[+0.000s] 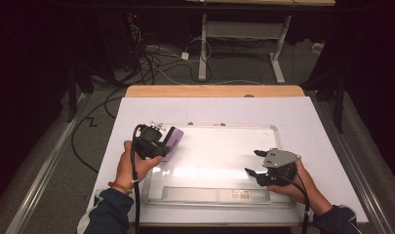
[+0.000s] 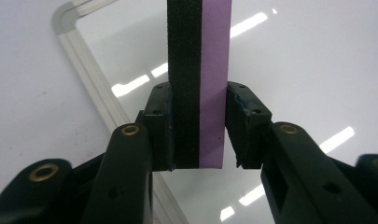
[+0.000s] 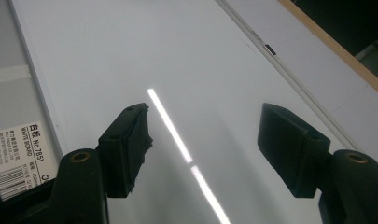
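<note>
A whiteboard (image 1: 219, 161) with a silver frame lies flat on the white-covered table. My left gripper (image 1: 158, 146) is over the board's left part, shut on a purple eraser (image 1: 173, 141) with a black felt side. In the left gripper view the eraser (image 2: 198, 79) stands on edge between the two pads, felt to the left, purple to the right, above the board's corner frame (image 2: 84, 60). My right gripper (image 1: 256, 163) hovers open over the board's right part. Its own view shows both pads (image 3: 289, 149) spread wide above the bare glossy surface (image 3: 177, 56).
A grey tray strip with a barcode label (image 1: 241, 195) runs along the board's near edge; the label (image 3: 18, 158) reads "WHITE BOARD". The table's wooden far edge (image 1: 214, 90) lies beyond the white sheet. Cables (image 1: 151, 61) and a desk frame (image 1: 244, 44) stand on the floor behind.
</note>
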A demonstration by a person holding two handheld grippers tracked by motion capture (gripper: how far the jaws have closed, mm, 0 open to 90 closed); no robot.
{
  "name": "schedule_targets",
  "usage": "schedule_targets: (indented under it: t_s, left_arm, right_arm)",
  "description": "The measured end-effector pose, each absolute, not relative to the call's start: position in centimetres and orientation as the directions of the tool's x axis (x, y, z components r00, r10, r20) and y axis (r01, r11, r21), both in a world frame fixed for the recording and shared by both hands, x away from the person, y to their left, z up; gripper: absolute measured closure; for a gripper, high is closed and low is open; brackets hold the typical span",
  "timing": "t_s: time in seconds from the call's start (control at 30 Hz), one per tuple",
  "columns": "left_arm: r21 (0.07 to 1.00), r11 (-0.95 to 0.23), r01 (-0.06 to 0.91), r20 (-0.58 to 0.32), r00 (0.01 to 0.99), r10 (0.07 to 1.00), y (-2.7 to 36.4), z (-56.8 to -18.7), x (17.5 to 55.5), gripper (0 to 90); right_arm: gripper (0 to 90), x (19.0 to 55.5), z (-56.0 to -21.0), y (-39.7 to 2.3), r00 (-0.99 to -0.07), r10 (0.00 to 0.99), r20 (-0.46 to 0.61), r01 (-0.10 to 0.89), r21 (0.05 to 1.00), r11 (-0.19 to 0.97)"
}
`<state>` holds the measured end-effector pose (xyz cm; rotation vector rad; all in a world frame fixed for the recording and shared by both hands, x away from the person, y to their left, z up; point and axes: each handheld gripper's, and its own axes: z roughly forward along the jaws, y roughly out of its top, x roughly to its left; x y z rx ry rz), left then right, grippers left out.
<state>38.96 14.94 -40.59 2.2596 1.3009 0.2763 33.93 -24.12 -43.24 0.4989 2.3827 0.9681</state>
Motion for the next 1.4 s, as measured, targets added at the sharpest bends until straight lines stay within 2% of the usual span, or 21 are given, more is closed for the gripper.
schedule_targets:
  t_s: [0.17, 0.23, 0.53, 0.63, 0.77, 0.8, 0.87, 0.93, 1.03, 1.17, 1.2, 1.3, 1.4]
  left_arm:
    - [0.537, -0.344, 0.770, -0.105, 0.466, 0.879, 15.4, -41.2, 39.9, 62.0]
    - [0.549, -0.325, 0.770, -0.075, 0.433, 0.898, 15.2, -41.4, 40.0, 61.8]
    - [0.572, -0.279, 0.771, -0.121, 0.416, 0.901, 14.6, -42.3, 40.9, 60.4]
    - [0.575, -0.282, 0.768, -0.100, 0.409, 0.907, 14.1, -42.5, 40.9, 58.2]
    - [0.591, -0.271, 0.760, -0.101, 0.404, 0.909, 14.0, -42.7, 41.0, 54.8]
    - [0.592, -0.272, 0.759, -0.101, 0.405, 0.909, 13.9, -42.8, 41.2, 51.2]
    - [0.597, -0.292, 0.747, -0.075, 0.415, 0.907, 13.3, -42.9, 41.6, 44.3]
    - [0.610, -0.303, 0.732, -0.034, 0.406, 0.913, 12.6, -42.9, 42.0, 41.3]
    - [0.603, -0.323, 0.730, -0.019, 0.418, 0.908, 12.0, -43.0, 43.0, 38.7]
    - [0.599, -0.317, 0.735, -0.001, 0.397, 0.918, 11.9, -43.3, 44.4, 38.7]
    - [0.599, -0.317, 0.736, 0.016, 0.385, 0.923, 11.9, -43.4, 44.7, 40.5]
    - [0.597, -0.298, 0.745, -0.015, 0.382, 0.924, 12.0, -43.7, 45.4, 45.5]
    - [0.596, -0.293, 0.748, 0.002, 0.364, 0.931, 12.0, -44.0, 45.6, 55.0]
  right_arm:
    - [34.5, 34.0, -43.5, -24.1, -0.803, 0.503, -0.321, 0.147, 0.710, 0.689]
    - [34.4, 34.0, -43.6, -24.1, -0.803, 0.502, -0.322, 0.149, 0.707, 0.691]
    - [34.3, 34.0, -43.7, -24.1, -0.804, 0.503, -0.317, 0.156, 0.705, 0.692]
    - [34.3, 34.1, -43.8, -24.1, -0.804, 0.503, -0.317, 0.156, 0.704, 0.693]
    - [34.0, 34.1, -43.8, -24.1, -0.803, 0.503, -0.320, 0.155, 0.703, 0.695]
    - [33.9, 34.1, -43.8, -24.1, -0.803, 0.502, -0.321, 0.154, 0.702, 0.695]
    - [33.8, 34.1, -43.9, -24.1, -0.802, 0.504, -0.321, 0.158, 0.699, 0.697]
    - [33.7, 34.1, -44.0, -24.0, -0.802, 0.503, -0.322, 0.158, 0.697, 0.699]
    - [33.6, 34.1, -44.0, -23.9, -0.802, 0.500, -0.326, 0.157, 0.693, 0.703]
    - [33.5, 34.2, -44.1, -24.1, -0.803, 0.499, -0.326, 0.160, 0.688, 0.708]
    - [33.5, 34.2, -44.1, -24.1, -0.802, 0.502, -0.322, 0.165, 0.690, 0.705]
    - [33.6, 34.2, -44.1, -24.1, -0.805, 0.499, -0.321, 0.164, 0.688, 0.707]
    - [33.6, 34.2, -44.2, -24.1, -0.803, 0.503, -0.319, 0.168, 0.690, 0.704]
